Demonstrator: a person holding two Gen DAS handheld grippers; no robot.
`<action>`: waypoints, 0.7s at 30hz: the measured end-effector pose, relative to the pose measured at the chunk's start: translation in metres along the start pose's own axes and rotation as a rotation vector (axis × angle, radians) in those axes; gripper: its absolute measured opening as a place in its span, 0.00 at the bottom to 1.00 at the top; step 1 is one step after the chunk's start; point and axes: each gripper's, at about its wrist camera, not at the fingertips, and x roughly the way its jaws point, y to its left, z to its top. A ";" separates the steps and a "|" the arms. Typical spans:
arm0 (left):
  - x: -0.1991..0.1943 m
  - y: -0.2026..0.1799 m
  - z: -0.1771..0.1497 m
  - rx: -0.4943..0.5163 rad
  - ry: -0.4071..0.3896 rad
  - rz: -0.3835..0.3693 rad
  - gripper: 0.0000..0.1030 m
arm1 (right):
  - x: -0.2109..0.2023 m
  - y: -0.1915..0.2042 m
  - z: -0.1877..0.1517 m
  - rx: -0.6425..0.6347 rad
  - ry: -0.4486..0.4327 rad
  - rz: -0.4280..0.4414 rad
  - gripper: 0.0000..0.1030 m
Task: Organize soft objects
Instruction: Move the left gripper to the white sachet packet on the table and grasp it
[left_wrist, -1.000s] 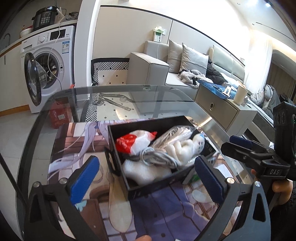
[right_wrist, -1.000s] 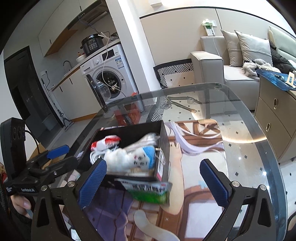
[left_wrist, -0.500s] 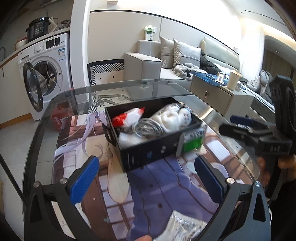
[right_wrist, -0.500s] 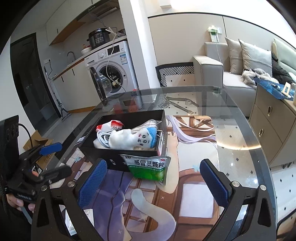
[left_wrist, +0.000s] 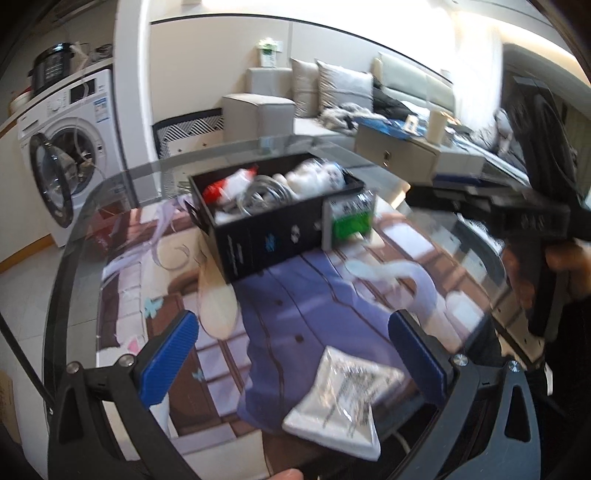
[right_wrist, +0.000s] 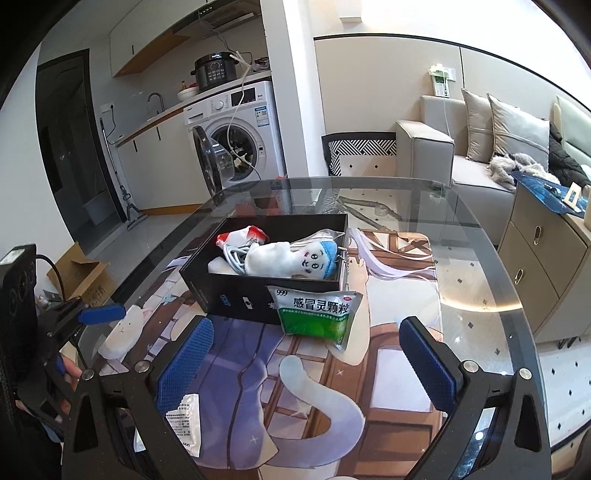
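glass table, both grippers pulled back from the black box (right_wrist: 266, 280) — nothing pinched.

over the last second the left gripper (left_wrist: 291, 358) and right gripper (right_wrist: 306, 354) backed away toward the near edge, jaws spread wide and empty; the plush toy (right_wrist: 291, 260), red-white pouch (right_wrist: 240, 236) and cable coil (right_wrist: 234, 254) sit inside the box mid-table, the green sachet (right_wrist: 317, 314) leans on its near wall, and a white packet (left_wrist: 340, 398) now shows by the near edge — likely the next pick.

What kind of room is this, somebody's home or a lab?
Most likely a small lived-in flat: a washing machine under a kitchen counter with a sink tap, a grey sofa with cushions alongside, and a glass table bearing a black box of soft odds and ends.
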 end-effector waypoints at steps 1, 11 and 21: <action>0.000 -0.001 -0.003 0.011 0.012 -0.006 1.00 | -0.001 0.001 0.001 0.001 -0.001 0.000 0.99; 0.008 -0.014 -0.031 0.073 0.120 -0.073 1.00 | -0.003 0.006 0.002 -0.011 -0.004 0.009 0.99; 0.030 -0.013 -0.042 0.075 0.193 -0.061 0.99 | 0.002 0.002 0.000 0.003 0.017 0.016 0.99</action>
